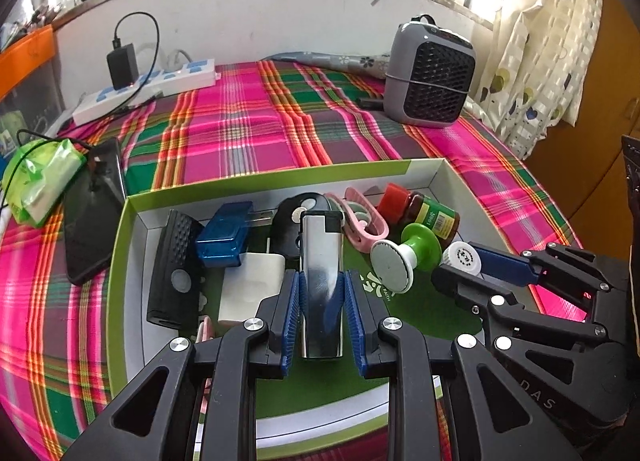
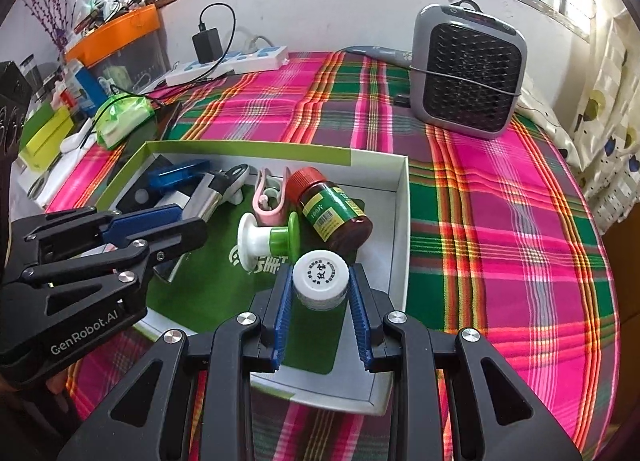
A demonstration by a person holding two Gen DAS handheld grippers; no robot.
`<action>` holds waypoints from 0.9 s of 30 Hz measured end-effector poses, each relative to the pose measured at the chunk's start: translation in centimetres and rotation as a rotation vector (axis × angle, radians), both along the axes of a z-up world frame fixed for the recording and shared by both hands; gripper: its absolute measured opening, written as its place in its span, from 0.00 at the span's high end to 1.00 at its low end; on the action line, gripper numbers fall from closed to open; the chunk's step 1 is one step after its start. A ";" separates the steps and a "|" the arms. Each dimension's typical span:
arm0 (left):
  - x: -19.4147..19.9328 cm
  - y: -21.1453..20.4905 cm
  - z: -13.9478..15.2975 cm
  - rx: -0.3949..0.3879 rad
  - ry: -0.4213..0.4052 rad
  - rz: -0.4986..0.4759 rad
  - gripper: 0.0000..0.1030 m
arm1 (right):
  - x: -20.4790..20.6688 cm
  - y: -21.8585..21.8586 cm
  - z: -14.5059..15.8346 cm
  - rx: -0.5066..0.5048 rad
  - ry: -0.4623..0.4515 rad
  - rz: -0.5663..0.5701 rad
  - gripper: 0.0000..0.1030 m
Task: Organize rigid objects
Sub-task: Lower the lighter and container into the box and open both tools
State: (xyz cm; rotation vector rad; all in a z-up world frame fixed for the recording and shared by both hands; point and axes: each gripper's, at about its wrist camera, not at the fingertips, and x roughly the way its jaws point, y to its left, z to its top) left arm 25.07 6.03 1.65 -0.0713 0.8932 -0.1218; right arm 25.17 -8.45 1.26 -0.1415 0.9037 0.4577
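Observation:
A green-and-white shallow box [image 1: 132,205] [image 2: 402,197] lies on the plaid cloth. My left gripper [image 1: 322,285] is shut on a silver lighter [image 1: 322,261] over the box; the lighter also shows in the right wrist view [image 2: 204,199]. My right gripper [image 2: 320,285] is shut on a small white jar [image 2: 320,279] above the box's near right corner; the jar also shows in the left wrist view [image 1: 462,257]. In the box lie a brown bottle [image 2: 336,209], a green-white knob [image 2: 272,239], a pink clip [image 2: 272,191], a blue case [image 1: 224,239] and a black remote [image 1: 176,273].
A grey fan heater [image 2: 470,69] stands at the back right of the bed. A white power strip with a black charger [image 1: 156,83] lies at the back left. A black phone [image 1: 94,217] and a green tissue pack [image 1: 40,181] lie left of the box.

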 end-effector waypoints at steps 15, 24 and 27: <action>0.3 0.0 -0.3 -0.014 0.011 0.004 0.79 | 0.0 0.7 -0.4 -0.021 -0.010 0.038 0.72; 0.3 -0.1 -0.3 -0.005 0.011 0.002 0.78 | 0.1 1.0 -0.6 -0.032 -0.010 0.045 0.72; 0.3 -0.1 -0.3 -0.003 0.011 0.001 0.78 | 0.1 1.1 -0.6 -0.036 -0.012 0.045 0.72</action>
